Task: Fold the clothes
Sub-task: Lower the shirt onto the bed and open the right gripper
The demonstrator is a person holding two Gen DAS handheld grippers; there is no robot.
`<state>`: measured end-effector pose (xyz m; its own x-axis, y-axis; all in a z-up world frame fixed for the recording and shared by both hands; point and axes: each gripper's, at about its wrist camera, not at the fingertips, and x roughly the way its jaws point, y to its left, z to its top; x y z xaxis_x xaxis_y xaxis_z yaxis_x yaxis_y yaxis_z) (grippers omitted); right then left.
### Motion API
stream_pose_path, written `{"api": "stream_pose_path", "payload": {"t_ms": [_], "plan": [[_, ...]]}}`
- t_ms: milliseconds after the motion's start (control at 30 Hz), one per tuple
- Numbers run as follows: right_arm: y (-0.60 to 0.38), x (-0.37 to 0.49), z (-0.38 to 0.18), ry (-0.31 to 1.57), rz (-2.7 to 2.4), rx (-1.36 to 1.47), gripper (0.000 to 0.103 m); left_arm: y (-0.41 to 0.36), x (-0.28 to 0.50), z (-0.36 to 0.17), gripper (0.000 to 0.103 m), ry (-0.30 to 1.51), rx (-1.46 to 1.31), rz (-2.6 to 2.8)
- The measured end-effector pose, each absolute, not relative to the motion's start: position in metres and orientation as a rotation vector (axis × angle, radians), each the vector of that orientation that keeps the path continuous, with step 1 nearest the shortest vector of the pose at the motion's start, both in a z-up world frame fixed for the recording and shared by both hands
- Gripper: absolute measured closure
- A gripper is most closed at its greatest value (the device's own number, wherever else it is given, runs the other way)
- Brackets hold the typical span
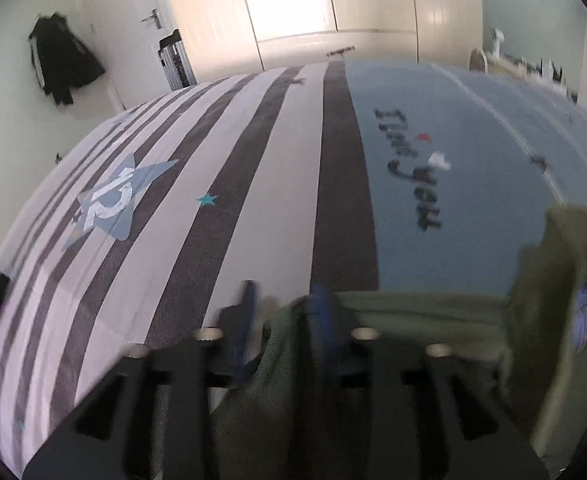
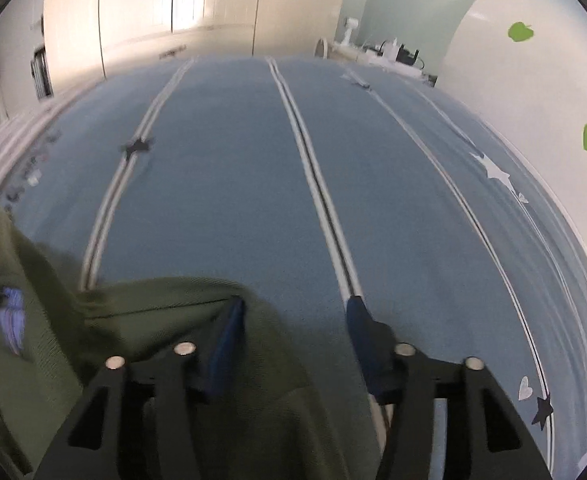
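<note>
An olive-green garment [image 1: 413,320] lies on the bed, spread toward the right of the left wrist view and filling the lower left of the right wrist view [image 2: 133,320]. A purple label [image 2: 13,316] shows on it. My left gripper [image 1: 285,308] is open low over the bedcover, and the garment's left edge lies loose between its blue-padded fingers [image 1: 249,304]. My right gripper [image 2: 295,316] is open too. Its left finger [image 2: 233,320] rests over the garment's rounded edge, while the other finger is over bare blue cover. Both views are blurred.
The bedcover is grey-and-white striped with a star print [image 1: 109,204] on the left and blue with thin stripes [image 2: 233,180] on the right. A dark jacket [image 1: 61,60] hangs by a door. Cream wardrobes [image 1: 293,0] stand beyond the bed. A wall with leaf stickers [image 2: 519,32] borders the right.
</note>
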<state>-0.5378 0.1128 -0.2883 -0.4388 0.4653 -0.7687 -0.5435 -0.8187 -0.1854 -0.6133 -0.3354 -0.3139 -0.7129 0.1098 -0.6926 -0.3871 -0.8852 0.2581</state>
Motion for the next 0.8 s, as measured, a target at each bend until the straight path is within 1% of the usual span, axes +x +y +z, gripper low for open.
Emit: {"api": "stream_pose_path", "payload": {"t_ms": [33,133,267,433,633,800], "plan": [[0.114,-0.536,-0.285,0.107,2.247,-1.153,0.047,-0.336,-0.61,-0.308,0.046,0.559,-0.991,2.63],[0.113,-0.528,-0.273,0.105,2.273,-1.154,0.046,-0.338,-0.601,-0.293,0.039,0.585,-0.957,2.629],[0.105,-0.508,-0.256,0.08,2.282,-1.151,0.046,-0.365,-0.581,-0.266,0.038,0.552,-0.951,2.611],[0.099,-0.458,-0.246,0.099,2.257,-1.199,0.046,-0.43,-0.557,-0.246,0.038,0.516,-1.046,2.582],[0.092,-0.362,-0.251,0.244,2.143,-1.291,0.046,-0.534,-0.512,-0.248,0.038,0.452,-1.264,2.573],[0.075,-0.287,-0.255,0.328,2.071,-1.364,0.046,-0.594,-0.472,-0.26,0.038,0.373,-1.425,2.52]]}}
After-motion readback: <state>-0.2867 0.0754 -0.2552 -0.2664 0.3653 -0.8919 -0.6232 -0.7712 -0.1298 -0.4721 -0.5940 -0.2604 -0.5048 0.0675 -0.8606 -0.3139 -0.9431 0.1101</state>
